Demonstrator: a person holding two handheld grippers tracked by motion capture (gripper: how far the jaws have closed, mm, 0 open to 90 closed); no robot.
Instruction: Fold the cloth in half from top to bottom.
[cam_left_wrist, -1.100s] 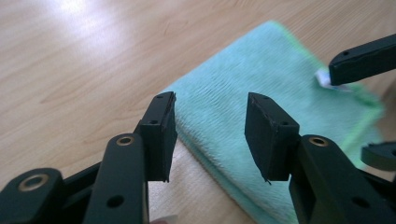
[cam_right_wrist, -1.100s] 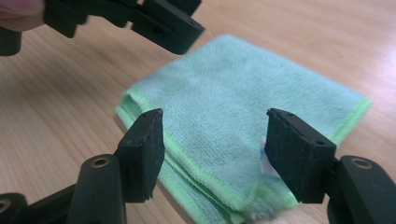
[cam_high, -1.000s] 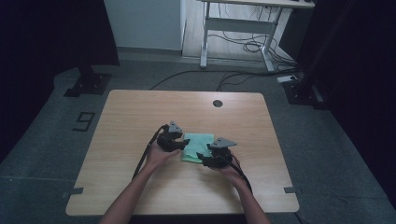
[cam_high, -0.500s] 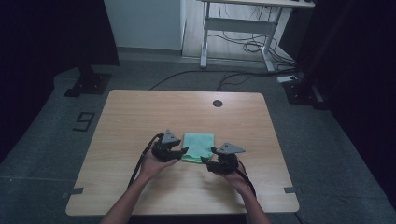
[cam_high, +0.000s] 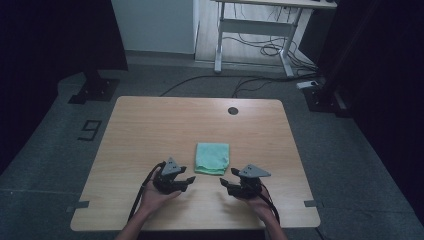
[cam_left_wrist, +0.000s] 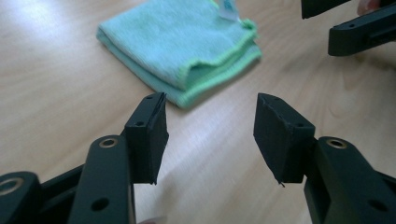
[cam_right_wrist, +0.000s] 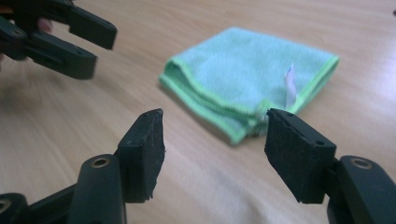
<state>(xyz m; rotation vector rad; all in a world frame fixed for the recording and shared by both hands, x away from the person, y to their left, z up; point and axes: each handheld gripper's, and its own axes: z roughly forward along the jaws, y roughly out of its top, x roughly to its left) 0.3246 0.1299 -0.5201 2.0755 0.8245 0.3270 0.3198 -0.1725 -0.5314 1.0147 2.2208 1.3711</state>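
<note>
Bare table (cam_high: 150, 125) is left open all around the folded cloth (cam_high: 212, 158), which is approached freely from every side. The near edge is flanked by the left gripper (cam_high: 189, 181) and right gripper (cam_high: 226, 183), with a gap kept between them.

Black tongs (cam_high: 190, 181); grey triangular plates

Left tool (cam_high: 186, 181) low, jaws apart, just been opening, nothing between; right tool (cam_high: 226, 184) likewise agape, seemingly empty.
</note>
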